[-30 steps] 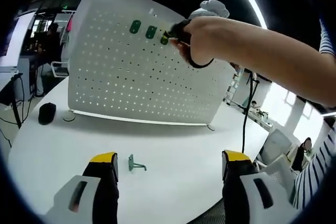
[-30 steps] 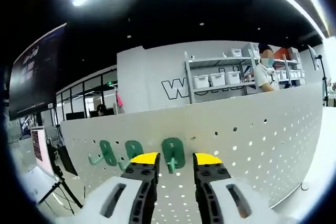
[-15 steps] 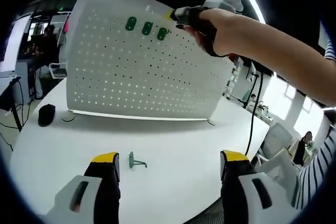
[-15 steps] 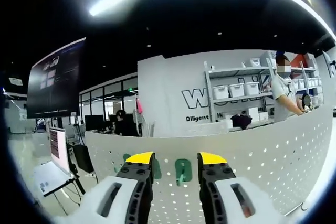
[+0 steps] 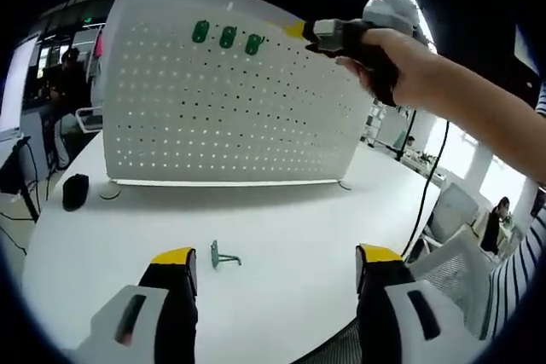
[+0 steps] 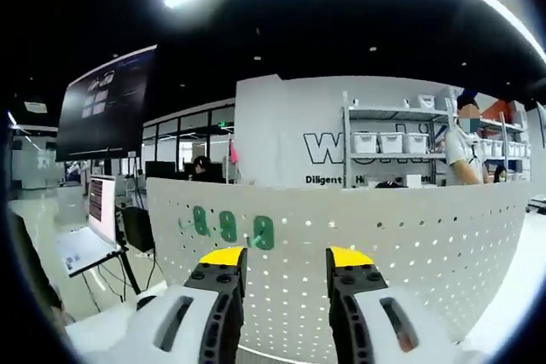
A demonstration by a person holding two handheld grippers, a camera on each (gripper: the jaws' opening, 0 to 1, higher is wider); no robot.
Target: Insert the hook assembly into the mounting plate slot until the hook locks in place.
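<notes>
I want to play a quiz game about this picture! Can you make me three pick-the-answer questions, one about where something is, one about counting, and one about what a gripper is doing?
1. Where is the loose green hook?
A. lying on the white table
B. between the left gripper's jaws
C. on the floor

2. How many green hooks hang on the white pegboard?
A. one
B. three
C. five

3. How is the right gripper?
A. shut on a hook
B. open and empty
C. holding a mouse

Answers:
1 A, the hook rests on the tabletop in front of the open left gripper.
2 B, three hooks sit in a row near the board's top.
3 B, its yellow-tipped jaws stand apart with nothing between them.
</notes>
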